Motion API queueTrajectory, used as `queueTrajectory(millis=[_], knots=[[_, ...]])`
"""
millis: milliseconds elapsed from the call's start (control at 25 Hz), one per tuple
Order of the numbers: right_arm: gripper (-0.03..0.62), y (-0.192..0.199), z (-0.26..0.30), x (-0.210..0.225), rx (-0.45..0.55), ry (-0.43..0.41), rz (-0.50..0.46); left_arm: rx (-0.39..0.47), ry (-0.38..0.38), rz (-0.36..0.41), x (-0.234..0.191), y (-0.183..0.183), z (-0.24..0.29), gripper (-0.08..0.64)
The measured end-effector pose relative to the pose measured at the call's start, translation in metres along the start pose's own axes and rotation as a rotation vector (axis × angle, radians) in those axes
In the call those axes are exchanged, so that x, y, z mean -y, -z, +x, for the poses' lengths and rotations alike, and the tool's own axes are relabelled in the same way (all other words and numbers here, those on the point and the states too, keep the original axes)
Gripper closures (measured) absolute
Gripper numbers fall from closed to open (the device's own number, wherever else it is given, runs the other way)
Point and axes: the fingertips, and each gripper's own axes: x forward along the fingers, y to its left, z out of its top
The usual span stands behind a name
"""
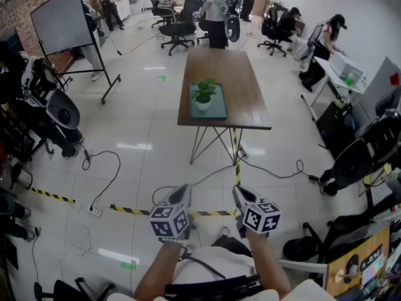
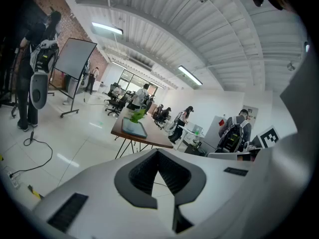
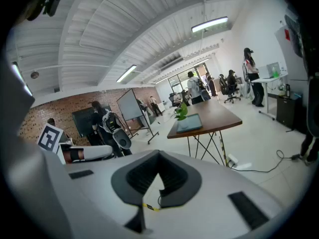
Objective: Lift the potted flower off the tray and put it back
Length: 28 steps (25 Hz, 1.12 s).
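The potted flower [image 1: 203,94], green leaves in a white pot, stands on a teal tray [image 1: 216,108] at the near end of a brown wooden table [image 1: 250,99], well ahead of me. Both grippers hang low over the floor, far short of the table. My left gripper [image 1: 184,189] and my right gripper [image 1: 237,190] point toward it, jaws together and nothing between them. The left gripper view shows the left gripper [image 2: 158,151] shut, with the flower [image 2: 136,115] and tray [image 2: 134,128] in the distance. In the right gripper view, beyond the right gripper [image 3: 159,153], are the flower [image 3: 181,110] and the tray [image 3: 191,123].
Yellow-black tape [image 1: 125,210] and loose cables [image 1: 103,168] cross the floor between me and the table. A whiteboard on wheels [image 1: 57,17] stands at the left, with gear racks [image 1: 59,108] nearby. Office chairs [image 1: 178,30] and several people are behind the table. Dark equipment [image 1: 357,162] lines the right.
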Motion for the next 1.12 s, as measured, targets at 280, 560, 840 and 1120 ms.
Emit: queueTrajectory(millis=[280,560,840,1120], knots=[[0.580,-0.002,0.012,-0.012,0.009,0.012,0.007,0.000,-0.015,-0.018,-0.024,-0.001,-0.015,0.563],[0.580,0.009,0.029,-0.006,-0.017,0.025,0.050,-0.029,-0.026,-0.029,-0.039,0.007,-0.014,0.563],[0.580,-0.010,0.076,0.022,-0.029,-0.015,0.064,-0.042,-0.062,-0.021,-0.053,-0.008,0.039,0.563],[0.580,-0.066,0.127,0.071,-0.006,-0.048,0.079,-0.044,-0.069,0.024,-0.046,-0.048,0.120,0.563]])
